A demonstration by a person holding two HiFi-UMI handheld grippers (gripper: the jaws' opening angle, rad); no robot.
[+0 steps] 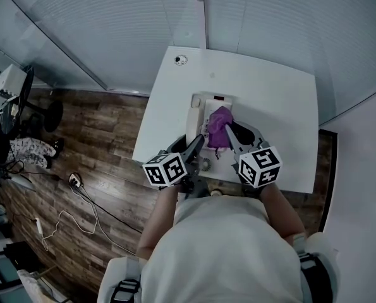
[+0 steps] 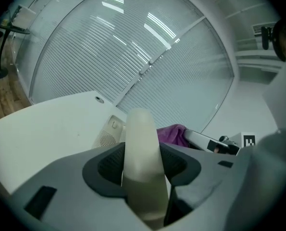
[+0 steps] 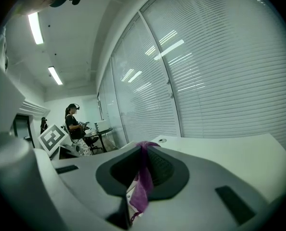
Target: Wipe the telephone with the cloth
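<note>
Left gripper (image 2: 142, 150) jaws clamp cream handset (image 2: 140, 129), held up by telephone base (image 1: 214, 103) on white bench (image 1: 270, 100). Right gripper (image 3: 143, 165) jaws pinch purple cloth (image 3: 143, 189). Wiping step likely; next, draw cloth along handset.

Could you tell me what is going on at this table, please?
A person at a white table is working on a desk telephone with two hand-held grippers. The left gripper is clamped on the cream handset and holds it at the phone's left side. The right gripper pinches a purple cloth, which is bunched over the telephone's base. The two grippers sit close together at the phone.
</note>
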